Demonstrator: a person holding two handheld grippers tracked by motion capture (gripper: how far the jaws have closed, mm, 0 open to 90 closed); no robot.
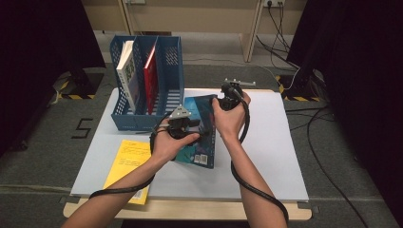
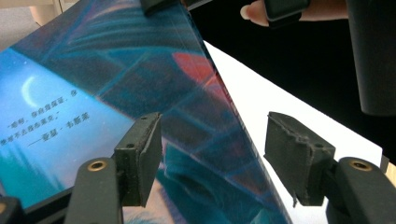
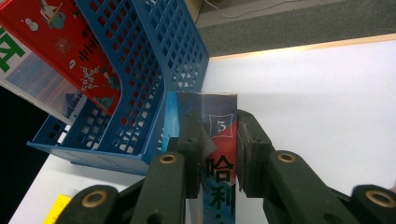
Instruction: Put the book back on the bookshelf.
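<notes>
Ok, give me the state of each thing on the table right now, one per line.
Blue book: one edge raised off the table, spine clamped.
Right hand-held gripper: shut on the blue book's spine.
Left hand-held gripper: open, jaws astride the book's edge, not pressing.
Blue file rack: upright, last slot empty.
Red book: standing in rack.
White book: standing in rack.
Yellow booklet: lying flat.

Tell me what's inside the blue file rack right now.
The blue file rack holds two upright books: a white-covered book in the left slot and a red book in the middle. The right slot looks empty, though its floor is hidden by the wall.
</notes>
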